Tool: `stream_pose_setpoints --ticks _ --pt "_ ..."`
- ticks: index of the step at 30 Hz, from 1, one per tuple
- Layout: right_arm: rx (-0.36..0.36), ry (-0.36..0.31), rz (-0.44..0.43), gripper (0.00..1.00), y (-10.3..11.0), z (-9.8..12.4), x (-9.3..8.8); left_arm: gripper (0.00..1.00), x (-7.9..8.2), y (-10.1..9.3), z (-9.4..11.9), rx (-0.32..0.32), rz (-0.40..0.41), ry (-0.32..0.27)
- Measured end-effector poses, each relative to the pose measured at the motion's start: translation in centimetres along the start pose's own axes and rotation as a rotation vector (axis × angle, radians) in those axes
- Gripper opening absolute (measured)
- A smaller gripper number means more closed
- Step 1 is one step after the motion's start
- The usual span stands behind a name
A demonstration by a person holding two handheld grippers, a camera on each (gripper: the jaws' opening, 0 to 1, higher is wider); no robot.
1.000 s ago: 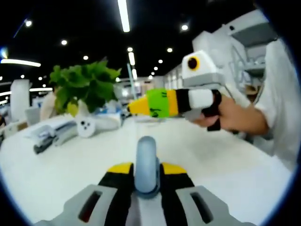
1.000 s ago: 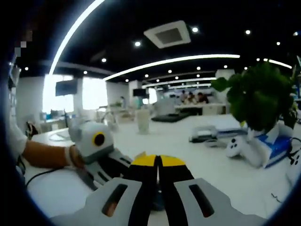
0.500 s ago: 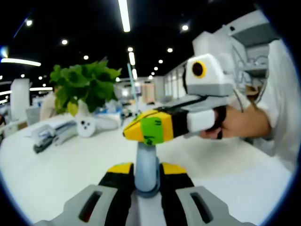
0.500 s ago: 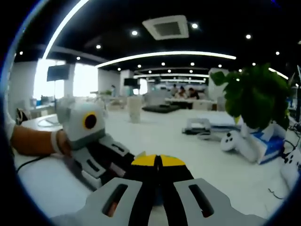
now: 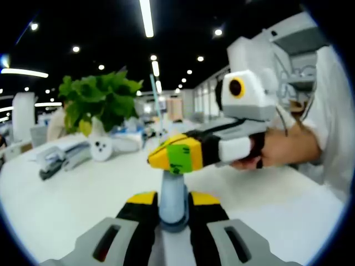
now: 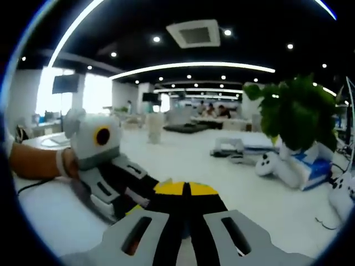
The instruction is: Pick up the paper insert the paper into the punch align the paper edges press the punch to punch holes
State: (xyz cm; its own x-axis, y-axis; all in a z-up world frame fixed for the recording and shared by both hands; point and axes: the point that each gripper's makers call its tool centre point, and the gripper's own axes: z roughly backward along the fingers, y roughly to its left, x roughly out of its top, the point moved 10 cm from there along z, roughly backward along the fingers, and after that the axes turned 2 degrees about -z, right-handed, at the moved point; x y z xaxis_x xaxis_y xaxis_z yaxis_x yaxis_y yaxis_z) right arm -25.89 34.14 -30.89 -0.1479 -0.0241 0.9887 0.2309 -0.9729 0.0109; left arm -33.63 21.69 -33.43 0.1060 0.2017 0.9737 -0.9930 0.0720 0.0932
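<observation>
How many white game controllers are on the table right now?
2: one game controller beside the plant pot, another controller at the right gripper view's right edge. More may be hidden.

In the left gripper view, the left gripper stands low over the tabletop, its jaws closed on an upright punch handle. The right gripper comes in from the right, its tip directly above that handle. Far left on the tabletop lies a stapler, with a game controller right of it and a potted plant behind. In the right gripper view, the plant stands far right, a controller just beside it.
</observation>
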Motion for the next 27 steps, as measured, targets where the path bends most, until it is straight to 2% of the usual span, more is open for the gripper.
stream_pose_setpoints --ticks 3,4,5,8,15,21,23,25,27 --pt "-0.002 0.049 -0.009 0.02 -0.6 0.0 -1.4 0.24 0.0 0.0 0.0 -0.001 -0.001 0.000" --pt "0.000 0.040 -0.074 0.02 -0.7 0.1 -1.5 0.24 -0.1 -0.1 0.0 -0.003 -0.001 0.006" --pt "0.002 0.050 -0.053 0.02 -0.7 0.1 -1.4 0.24 0.0 -0.1 -0.1 -0.003 -0.007 0.004" --pt "0.005 0.065 -0.098 0.01 -0.9 0.0 -1.6 0.24 -0.1 0.0 -0.1 -0.003 -0.003 0.007" --pt "0.008 0.049 -0.083 0.02 -0.6 0.2 -1.6 0.24 -0.1 -0.1 -0.1 -0.003 -0.004 0.008" --pt "0.008 0.035 -0.050 0.02 -0.5 0.2 -1.4 0.24 0.0 -0.1 -0.2 -0.003 -0.001 0.007" --pt "0.019 -0.014 -0.018 0.03 -0.4 0.2 -0.8 0.24 0.0 0.0 -0.2 -0.002 0.000 0.007" --pt "0.029 -0.021 -0.055 0.03 -0.3 0.0 0.2 0.24 -0.1 0.0 -0.2 0.000 0.001 0.011" --pt "0.030 -0.016 -0.039 0.03 0.0 -0.3 0.7 0.24 -0.1 0.0 -0.2 0.002 0.004 0.013"
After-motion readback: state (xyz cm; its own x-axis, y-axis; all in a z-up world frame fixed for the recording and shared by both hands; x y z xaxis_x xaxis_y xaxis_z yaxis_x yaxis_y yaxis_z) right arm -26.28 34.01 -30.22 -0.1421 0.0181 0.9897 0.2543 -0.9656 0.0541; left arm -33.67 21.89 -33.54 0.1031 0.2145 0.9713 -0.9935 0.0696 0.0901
